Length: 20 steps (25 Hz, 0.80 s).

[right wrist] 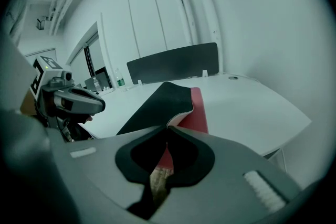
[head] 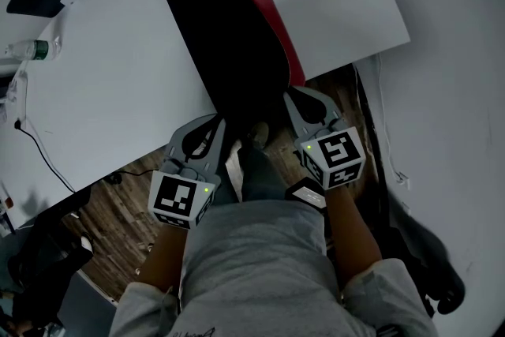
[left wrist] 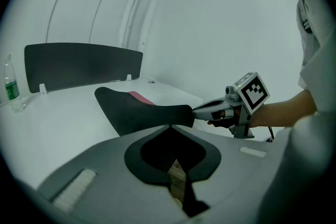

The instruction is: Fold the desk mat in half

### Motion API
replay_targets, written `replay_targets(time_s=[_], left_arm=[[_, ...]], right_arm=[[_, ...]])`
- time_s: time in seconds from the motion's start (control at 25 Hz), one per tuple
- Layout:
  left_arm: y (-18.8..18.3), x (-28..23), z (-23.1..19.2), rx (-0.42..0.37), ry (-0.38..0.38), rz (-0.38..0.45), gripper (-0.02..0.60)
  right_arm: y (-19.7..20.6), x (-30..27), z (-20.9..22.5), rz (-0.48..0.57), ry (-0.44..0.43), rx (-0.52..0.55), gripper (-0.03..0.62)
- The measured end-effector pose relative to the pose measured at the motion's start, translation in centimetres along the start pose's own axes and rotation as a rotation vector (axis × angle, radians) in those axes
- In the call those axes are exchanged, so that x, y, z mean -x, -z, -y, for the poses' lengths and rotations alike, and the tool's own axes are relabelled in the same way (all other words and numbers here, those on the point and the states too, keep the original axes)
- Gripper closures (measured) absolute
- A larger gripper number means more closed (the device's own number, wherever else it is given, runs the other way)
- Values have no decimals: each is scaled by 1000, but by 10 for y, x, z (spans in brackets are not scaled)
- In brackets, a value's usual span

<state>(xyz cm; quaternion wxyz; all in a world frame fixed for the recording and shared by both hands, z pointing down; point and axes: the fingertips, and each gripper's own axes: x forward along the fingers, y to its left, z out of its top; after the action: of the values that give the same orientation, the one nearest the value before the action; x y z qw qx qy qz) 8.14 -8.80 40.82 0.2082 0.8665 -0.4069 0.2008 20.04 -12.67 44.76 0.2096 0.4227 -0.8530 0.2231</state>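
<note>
The desk mat point(head: 229, 35) lies on the white desk point(head: 110, 91), black side up, with its red face point(head: 272, 8) showing along the right edge. Its near edge is raised off the desk at the front edge. My left gripper point(head: 218, 122) is shut on the mat's near left corner, and in the left gripper view the jaws meet on the black edge point(left wrist: 157, 115). On the near right corner my right gripper point(head: 293, 95) is also shut. In the right gripper view the mat point(right wrist: 168, 99) curls up from the jaws with red point(right wrist: 197, 113) beneath it.
A dark divider panel point(left wrist: 84, 64) stands along the desk's far side. A water bottle point(head: 28, 50) is at the far left of the desk, and a black cable point(head: 39, 146) trails over the left edge. Wooden floor point(head: 126, 201) lies below the front edge.
</note>
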Motion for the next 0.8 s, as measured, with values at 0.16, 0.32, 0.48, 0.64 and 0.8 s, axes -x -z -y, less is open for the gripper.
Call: replay_targets(time_s=[0.16, 0.32, 0.48, 0.64, 0.8], left_arm=[[1, -9, 6, -3, 4, -10, 561], [1, -17, 11, -5, 8, -16, 561], [-2, -24, 16, -10, 9, -19, 561], [1, -29, 20, -6, 13, -33, 561], [2, -33, 20, -7, 12, -39, 561]], right_arm=[[6, 2, 13, -6, 10, -9, 576], [11, 3, 25, -15, 15, -17, 576], [16, 3, 34, -22, 19, -27, 576], [25, 2, 39, -36, 18, -38, 576], [32, -3, 44, -50, 18, -49, 576]])
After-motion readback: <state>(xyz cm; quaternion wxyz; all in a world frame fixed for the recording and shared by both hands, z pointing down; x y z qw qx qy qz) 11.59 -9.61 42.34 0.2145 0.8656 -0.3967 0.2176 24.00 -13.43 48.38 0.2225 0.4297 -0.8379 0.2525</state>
